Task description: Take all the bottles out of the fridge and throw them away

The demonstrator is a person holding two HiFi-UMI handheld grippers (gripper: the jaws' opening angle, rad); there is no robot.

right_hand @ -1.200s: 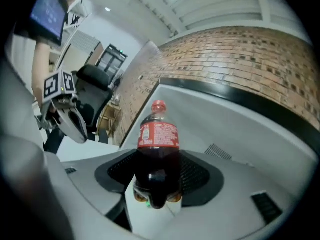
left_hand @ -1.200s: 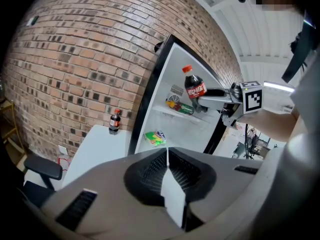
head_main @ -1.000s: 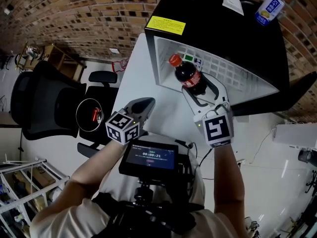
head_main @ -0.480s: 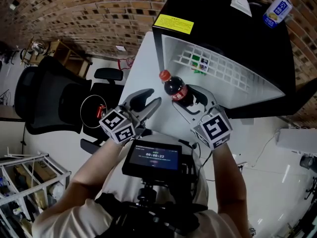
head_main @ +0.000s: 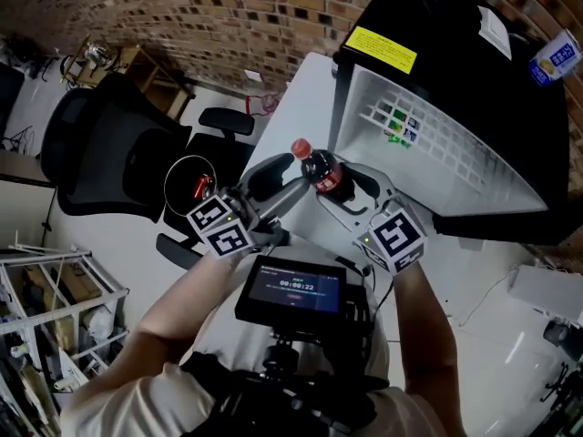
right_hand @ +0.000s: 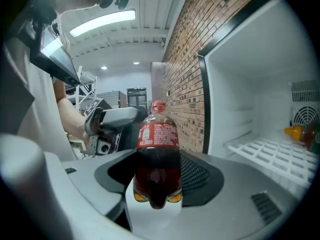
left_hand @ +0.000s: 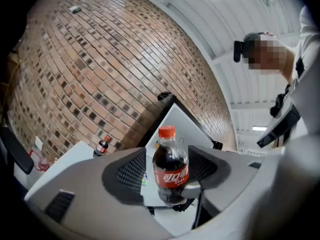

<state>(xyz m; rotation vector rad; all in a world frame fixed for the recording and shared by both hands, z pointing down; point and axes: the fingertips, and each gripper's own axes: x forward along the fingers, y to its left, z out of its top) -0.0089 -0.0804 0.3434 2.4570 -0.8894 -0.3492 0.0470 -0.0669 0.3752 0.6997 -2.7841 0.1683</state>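
A brick wall (head_main: 228,25) backs an open fridge (head_main: 437,25) standing on a white table (head_main: 301,98). Your right gripper (head_main: 335,188) is clamped on a cola bottle (head_main: 321,169), held just outside the fridge opening. Your left gripper (head_main: 284,178) has just been opening its jaws, which stand wide with the bottle just beyond their tips, untouched

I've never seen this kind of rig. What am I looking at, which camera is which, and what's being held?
No robot here: a person holds a two-jaw gripper in each hand. The head view looks down from a camera on the person's head; each gripper view rides on its gripper, looking along the jaws. The right gripper is clamped on a red-capped cola bottle, outside the open fridge. The left gripper has just been opening its jaws; the bottle stands between them with gaps on both sides.
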